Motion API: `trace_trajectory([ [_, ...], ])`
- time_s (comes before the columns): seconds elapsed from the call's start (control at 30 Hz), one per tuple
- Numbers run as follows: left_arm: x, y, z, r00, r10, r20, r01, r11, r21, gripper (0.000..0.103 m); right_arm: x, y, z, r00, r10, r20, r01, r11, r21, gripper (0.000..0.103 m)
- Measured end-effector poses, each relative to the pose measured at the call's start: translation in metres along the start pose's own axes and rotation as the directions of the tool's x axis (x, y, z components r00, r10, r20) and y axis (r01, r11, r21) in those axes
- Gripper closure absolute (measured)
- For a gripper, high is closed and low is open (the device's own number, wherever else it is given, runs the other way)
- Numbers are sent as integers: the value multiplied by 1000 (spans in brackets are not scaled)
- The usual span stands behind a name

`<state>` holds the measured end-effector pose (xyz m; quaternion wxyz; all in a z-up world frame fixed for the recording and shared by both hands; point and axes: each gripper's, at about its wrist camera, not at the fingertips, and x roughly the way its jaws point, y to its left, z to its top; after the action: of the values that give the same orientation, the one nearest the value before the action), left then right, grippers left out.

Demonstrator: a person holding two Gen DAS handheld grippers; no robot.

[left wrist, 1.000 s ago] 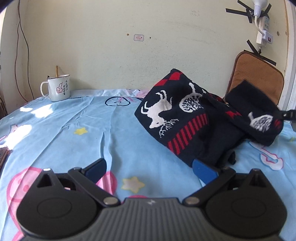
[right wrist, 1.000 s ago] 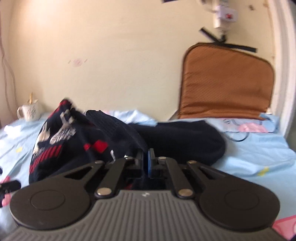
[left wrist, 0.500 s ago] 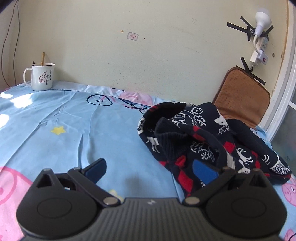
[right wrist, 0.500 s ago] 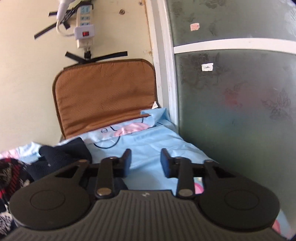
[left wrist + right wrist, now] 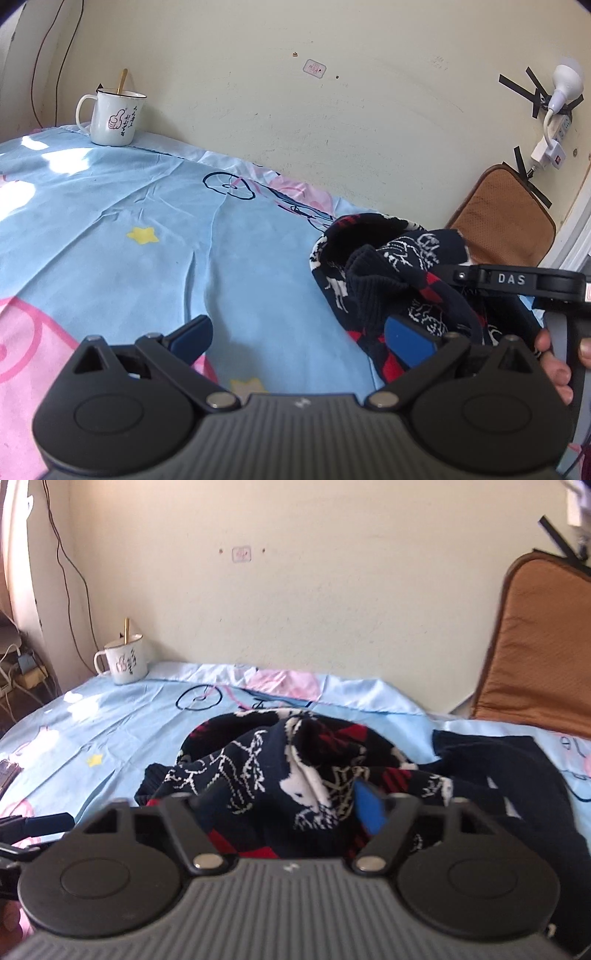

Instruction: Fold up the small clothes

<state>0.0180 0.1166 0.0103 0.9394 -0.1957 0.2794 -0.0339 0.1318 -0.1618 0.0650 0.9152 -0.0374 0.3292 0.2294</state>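
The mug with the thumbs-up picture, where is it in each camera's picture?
Left wrist view: the mug stands at upper left, on the far edge of the blue sheet by the wall.
Right wrist view: the mug is at middle left, again at the sheet's far edge by the wall.
Shared landmark: the dark patterned sweater, lying to the right of the mug in both.
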Motion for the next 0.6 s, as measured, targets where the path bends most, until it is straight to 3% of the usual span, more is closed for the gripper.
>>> trace_trajectory([
  [0.03, 0, 0, 0, 1000, -2, -1, 2, 1000, -1, 0, -2, -3, 2, 1000, 17, -9, -17, 999, 33, 91],
  [0.1, 0, -1, -1, 1000, -4, -2, 4, 1000, 2, 0, -41, -17, 3, 992, 48, 118, -63, 990, 122, 91],
  [0.23, 0, -7, -3, 1000, -20, -7, 20, 999, 35, 0, -140, -71, -10, 945, -83, 318, -1, 967, 255, 91],
  [0.3, -1, -12, -4, 999, -44, -15, 45, 997, 56, 0, -183, -101, -32, 920, -172, 351, 47, 940, 337, 91],
  [0.4, 2, -20, -7, 990, -118, -79, 123, 990, 68, 0, -229, -127, -79, 910, -223, 349, 45, 891, 451, 91],
  [0.5, 6, -25, -9, 954, -247, -172, 249, 968, -7, 1, -248, -132, -126, 925, -179, 334, -25, 851, 525, 91],
  [0.6, 4, -31, -11, 900, -382, -212, 368, 924, -102, 0, -237, -126, -159, 951, -23, 307, -164, 807, 568, 91],
])
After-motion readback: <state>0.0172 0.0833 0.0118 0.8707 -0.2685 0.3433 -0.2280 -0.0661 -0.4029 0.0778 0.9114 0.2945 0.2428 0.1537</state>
